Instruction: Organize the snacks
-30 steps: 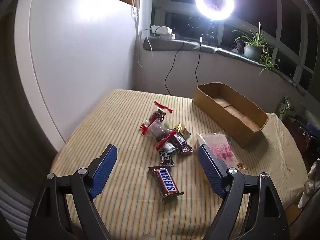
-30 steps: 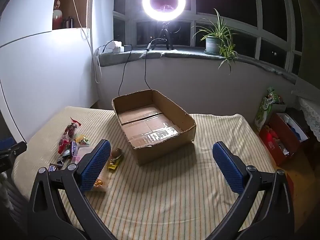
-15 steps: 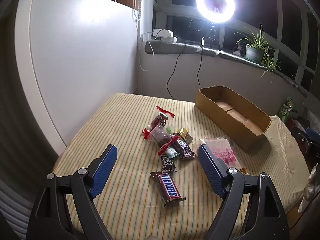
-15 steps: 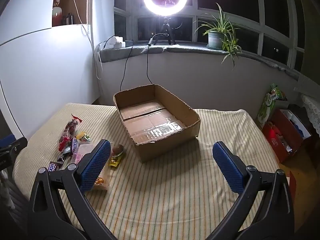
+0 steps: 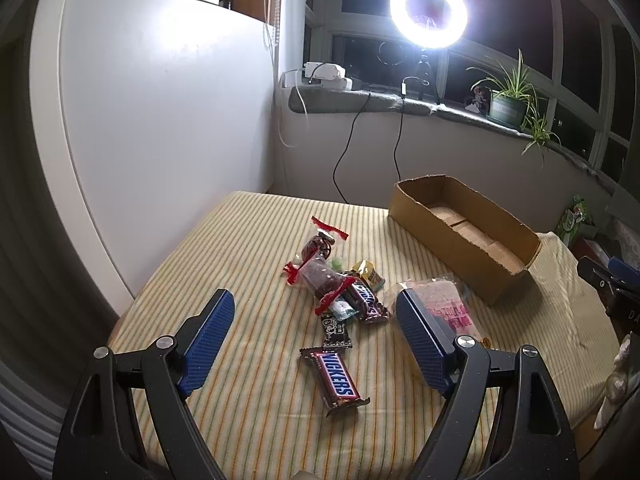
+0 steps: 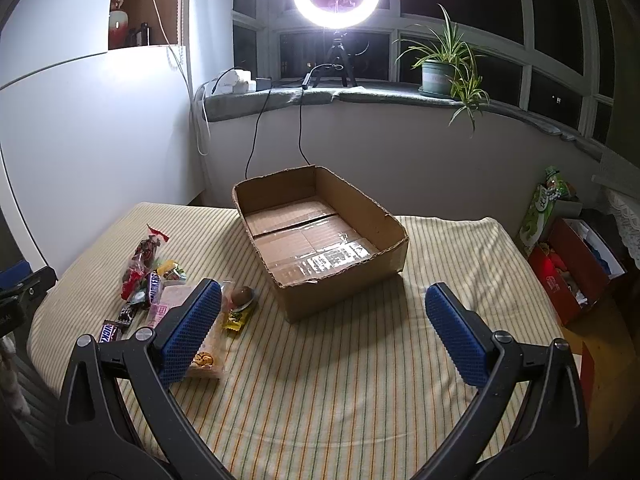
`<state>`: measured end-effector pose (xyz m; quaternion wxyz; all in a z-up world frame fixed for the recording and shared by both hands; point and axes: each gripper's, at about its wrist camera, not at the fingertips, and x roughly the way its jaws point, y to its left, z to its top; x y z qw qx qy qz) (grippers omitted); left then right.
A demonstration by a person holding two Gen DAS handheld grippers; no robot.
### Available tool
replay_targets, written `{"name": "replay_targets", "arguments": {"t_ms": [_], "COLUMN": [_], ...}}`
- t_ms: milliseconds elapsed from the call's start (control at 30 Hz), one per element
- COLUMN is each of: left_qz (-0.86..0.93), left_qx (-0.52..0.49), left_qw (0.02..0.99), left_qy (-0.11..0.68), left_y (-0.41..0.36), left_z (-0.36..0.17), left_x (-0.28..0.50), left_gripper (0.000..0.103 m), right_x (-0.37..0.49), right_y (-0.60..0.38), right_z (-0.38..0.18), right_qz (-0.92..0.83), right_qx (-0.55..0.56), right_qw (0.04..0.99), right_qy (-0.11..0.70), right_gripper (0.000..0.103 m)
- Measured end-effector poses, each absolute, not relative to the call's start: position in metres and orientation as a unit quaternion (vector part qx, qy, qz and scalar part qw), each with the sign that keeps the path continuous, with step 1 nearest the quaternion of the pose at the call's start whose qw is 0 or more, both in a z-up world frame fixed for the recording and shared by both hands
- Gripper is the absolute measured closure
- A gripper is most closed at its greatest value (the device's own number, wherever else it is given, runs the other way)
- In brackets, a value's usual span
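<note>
Left gripper [image 5: 314, 338] hovers above the striped tablecloth [image 5: 248, 412], tilted fwd and down, blue pads [image 5: 206, 344] spread wide w/ nothing between them. The Snickers bar [image 5: 334, 378] lies flat on the cloth in the gap between the pads, not touched. Just beyond it sits the snack pile [image 5: 340, 284]: red-tied clear bags, small dark bars, a gold-wrapped piece. A pink-print pouch [image 5: 444, 300] lies right of the pile, partly behind the right pad.

Right gripper [image 6: 324, 330] is also held above the cloth, fingers released wide, empty, aimed at the cardboard box [image 6: 394, 258], which stands open w/ only its taped bottom showing. Near its left pad: a brown egg-shaped sweet [image 6: 242, 294], prob. chocolate, on a yellow wrapper, well apart from the box wall.
</note>
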<state>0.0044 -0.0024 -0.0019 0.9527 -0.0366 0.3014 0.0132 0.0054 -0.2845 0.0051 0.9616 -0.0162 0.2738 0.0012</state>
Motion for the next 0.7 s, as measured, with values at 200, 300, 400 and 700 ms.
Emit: {"name": "replay_targets", "arguments": {"t_ms": [200, 300, 400, 700], "left_qz": [0.013, 0.013, 0.012, 0.01], "left_qx": [-0.036, -0.036, -0.036, -0.035], "left_qw": [0.953, 0.953, 0.953, 0.954], "left_qy": [0.299, 0.3, 0.3, 0.299], "left_y": [-0.0035, -0.0036, -0.0044, -0.0064], "left_z": [-0.0014, -0.0011, -0.001, -0.0009], "left_x": [0.0035, 0.0036, 0.0035, 0.003], "left_gripper": [0.02, 0.02, 0.02, 0.02], "right_x": [0.0058, 0.0055, 0.0057, 0.006], "right_y": [-0.2842, -0.2842, -0.2842, -0.284], "right_z": [0.0047, 0.0039, 0.0032, 0.0035], "right_qz": [0.002, 0.003, 0.003, 0.004], "right_qx": [-0.016, -0.016, -0.015, -0.015], "right_qw": [0.961, 0.961, 0.961, 0.961], "right_qy": [0.275, 0.276, 0.277, 0.277], "right_gripper": [0.0, 0.0, 0.0, 0.0]}}
